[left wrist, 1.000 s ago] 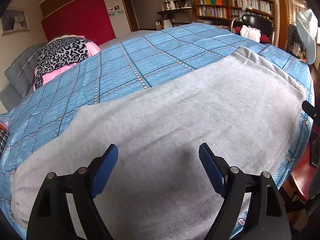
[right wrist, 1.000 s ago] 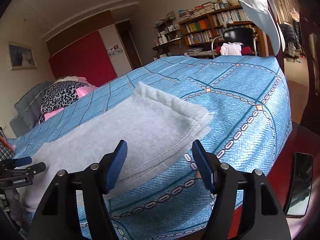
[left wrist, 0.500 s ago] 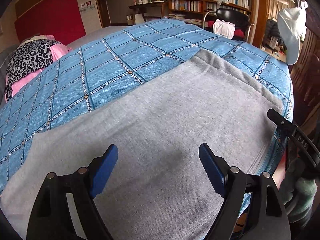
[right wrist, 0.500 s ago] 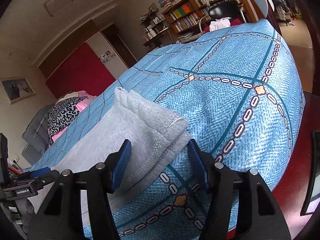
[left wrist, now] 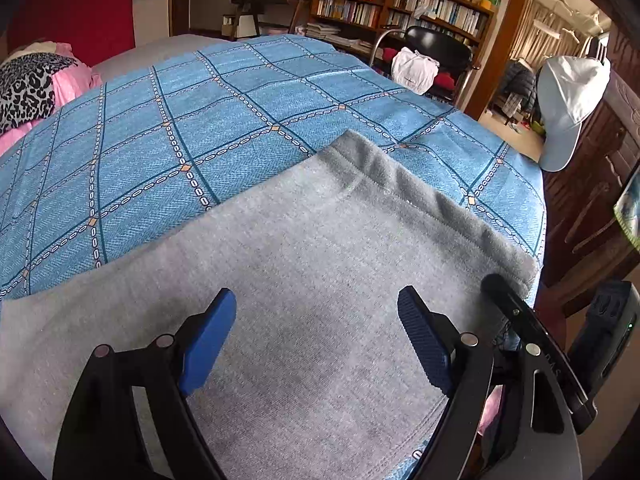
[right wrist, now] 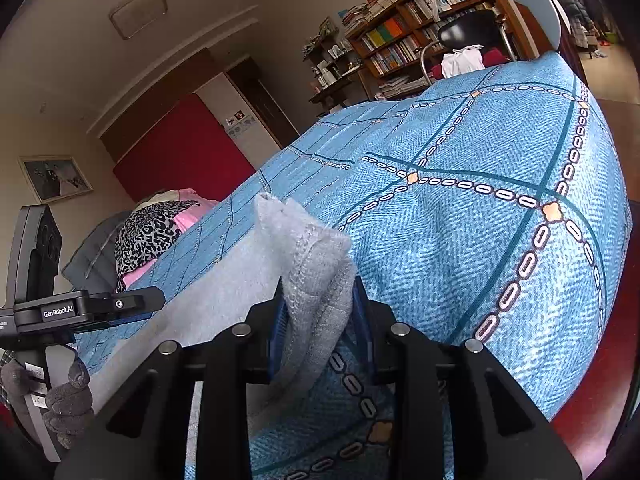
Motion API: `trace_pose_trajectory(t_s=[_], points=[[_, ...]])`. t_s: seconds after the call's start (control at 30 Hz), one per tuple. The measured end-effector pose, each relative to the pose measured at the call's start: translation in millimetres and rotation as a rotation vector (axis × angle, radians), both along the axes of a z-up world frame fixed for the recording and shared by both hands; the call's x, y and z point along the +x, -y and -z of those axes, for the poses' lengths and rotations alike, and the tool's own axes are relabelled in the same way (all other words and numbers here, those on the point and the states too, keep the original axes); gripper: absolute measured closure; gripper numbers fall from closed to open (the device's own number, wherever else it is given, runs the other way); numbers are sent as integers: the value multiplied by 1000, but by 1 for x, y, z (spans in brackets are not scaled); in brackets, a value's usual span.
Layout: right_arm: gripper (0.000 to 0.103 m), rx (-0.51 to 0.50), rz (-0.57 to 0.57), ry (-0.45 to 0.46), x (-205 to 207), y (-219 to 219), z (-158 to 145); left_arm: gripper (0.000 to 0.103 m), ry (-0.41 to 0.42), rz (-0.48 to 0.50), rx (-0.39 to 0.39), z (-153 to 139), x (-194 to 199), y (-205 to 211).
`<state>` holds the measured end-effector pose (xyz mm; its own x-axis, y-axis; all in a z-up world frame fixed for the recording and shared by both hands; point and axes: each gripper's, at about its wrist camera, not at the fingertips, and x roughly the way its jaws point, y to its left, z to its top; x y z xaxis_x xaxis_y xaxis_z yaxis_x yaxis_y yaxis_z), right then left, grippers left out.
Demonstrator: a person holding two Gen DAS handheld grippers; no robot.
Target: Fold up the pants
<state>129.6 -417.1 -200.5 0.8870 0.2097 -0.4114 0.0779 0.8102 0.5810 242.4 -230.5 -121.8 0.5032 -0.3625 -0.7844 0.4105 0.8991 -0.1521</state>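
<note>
Grey pants (left wrist: 320, 240) lie flat on a blue checked bedspread (left wrist: 200, 140), their stitched end running toward the bed's right edge. My left gripper (left wrist: 316, 328) hovers open over the cloth with nothing between its blue pads. My right gripper (right wrist: 320, 320) is at the near corner of that end, and its jaws are closing. The pants' corner (right wrist: 312, 264) stands bunched and pinched between the pads. One black finger (left wrist: 520, 320) of the right gripper shows at the cloth's edge in the left wrist view. The left gripper (right wrist: 120, 304) appears at the left in the right wrist view, in a gloved hand (right wrist: 64, 400).
Pink and leopard-print bedding (left wrist: 32, 80) is piled at the bed's far left. Beyond the bed stand a black chair with a white cloth (left wrist: 416, 68) and a bookshelf (left wrist: 400, 0). A white cap (left wrist: 568, 104) hangs by dark wooden furniture (left wrist: 592, 208) at the right edge.
My left gripper slid right along the pants toward the stitched end, still open. My right gripper moved in on the corner and its jaws narrowed, bunching the cloth up between them.
</note>
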Motion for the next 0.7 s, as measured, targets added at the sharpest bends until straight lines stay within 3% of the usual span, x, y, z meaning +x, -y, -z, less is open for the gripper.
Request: trace_pose_trajectory(t_s=[0.1, 0.17, 0.23, 0.43, 0.53, 0.7], points=[[67, 36, -8, -9, 8, 1, 4, 21, 2, 19, -10, -2, 4, 8], [72, 10, -7, 18, 7, -3, -2, 21, -11, 28, -14, -1, 8, 13], [77, -61, -15, 67, 1, -15, -15, 21, -26, 38, -21, 1, 13, 15], [78, -325, -84, 159, -9, -71, -41, 21, -79, 63, -94, -3, 23, 15], [78, -415, -111, 183, -14, -96, -42, 13, -113, 83, -153, -9, 25, 11], [78, -511, -132, 202, -15, -121, -40, 13, -134, 74, -185, -12, 26, 7]])
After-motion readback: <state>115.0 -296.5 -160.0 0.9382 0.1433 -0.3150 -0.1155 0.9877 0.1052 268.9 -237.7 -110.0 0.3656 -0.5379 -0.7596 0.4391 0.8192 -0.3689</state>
